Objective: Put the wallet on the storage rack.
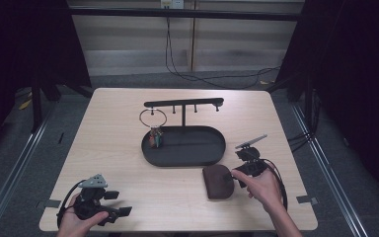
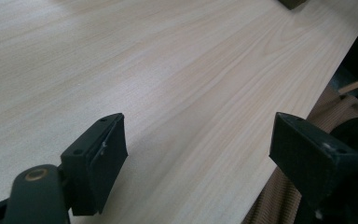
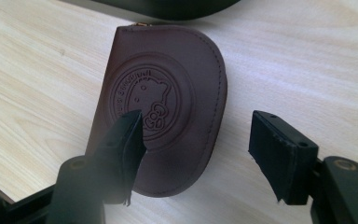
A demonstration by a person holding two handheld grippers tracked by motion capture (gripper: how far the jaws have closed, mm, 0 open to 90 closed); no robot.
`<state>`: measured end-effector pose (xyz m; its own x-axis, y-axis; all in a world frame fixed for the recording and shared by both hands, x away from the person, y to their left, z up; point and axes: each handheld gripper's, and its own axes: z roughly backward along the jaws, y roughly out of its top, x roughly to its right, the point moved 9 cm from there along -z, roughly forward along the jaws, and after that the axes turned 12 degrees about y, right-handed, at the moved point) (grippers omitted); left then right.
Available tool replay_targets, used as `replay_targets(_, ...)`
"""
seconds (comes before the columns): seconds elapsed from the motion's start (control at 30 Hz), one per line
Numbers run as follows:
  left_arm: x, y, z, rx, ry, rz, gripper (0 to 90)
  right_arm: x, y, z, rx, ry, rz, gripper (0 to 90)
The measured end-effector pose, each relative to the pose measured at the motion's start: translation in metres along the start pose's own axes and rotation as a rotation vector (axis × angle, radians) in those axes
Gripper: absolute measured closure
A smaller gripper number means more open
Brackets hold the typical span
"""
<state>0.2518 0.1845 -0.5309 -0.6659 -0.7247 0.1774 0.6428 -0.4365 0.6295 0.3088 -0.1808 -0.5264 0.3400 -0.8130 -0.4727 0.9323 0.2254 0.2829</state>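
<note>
At the table's near edge, the left gripper (image 2: 196,154) rests wide open and empty over bare wood. The right gripper (image 3: 198,154) hovers, jaws parted and holding nothing, above a flat brown leather pouch (image 3: 168,107) lying just before the black tray (image 1: 183,146). Light, soft and supple, the pouch looks best pinched at its curved edge.

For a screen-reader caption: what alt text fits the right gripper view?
A dark brown leather pouch with a round embossed emblem lies flat on a light wood table, just ahead of the right gripper, whose black jaws stand open. One jaw overlaps the pouch.
</note>
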Motion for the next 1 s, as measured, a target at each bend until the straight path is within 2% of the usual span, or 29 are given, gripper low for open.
replay_targets(0.17,0.004,0.0,0.001,0.001,-0.006,-0.015,18.5,0.001,0.001,-0.008,-0.067,-0.011,-0.013,36.8)
replay_targets(0.27,0.005,-0.001,0.0,-0.006,-0.008,-0.013,18.5,0.001,0.003,-0.011,-0.1,0.002,-0.036,34.6)
replay_targets(0.37,0.004,-0.001,0.0,-0.004,-0.003,-0.009,18.5,-0.003,0.004,-0.015,-0.134,0.023,-0.035,31.3)
replay_targets(0.47,0.002,-0.002,-0.001,-0.009,-0.002,-0.013,18.5,-0.004,0.005,-0.019,-0.137,0.013,-0.043,32.8)
replay_targets(0.53,0.003,-0.002,-0.001,-0.011,-0.007,-0.006,18.5,-0.003,0.007,-0.021,-0.125,0.006,-0.055,37.1)
replay_targets(0.6,0.003,-0.003,0.0,-0.012,-0.005,-0.008,18.5,-0.002,0.008,-0.023,-0.126,0.001,-0.068,36.7)
replay_targets(0.73,0.001,-0.001,0.003,0.006,-0.005,0.002,18.5,-0.001,0.007,-0.025,-0.122,0.019,-0.093,40.3)
replay_targets(0.93,-0.002,-0.001,0.004,0.01,-0.006,0.002,18.5,-0.002,0.006,-0.025,-0.107,0.024,-0.08,44.5)
replay_targets(1.0,-0.002,-0.002,0.003,0.004,-0.007,0.007,21.0,-0.002,0.006,-0.026,-0.11,0.033,-0.085,45.5)
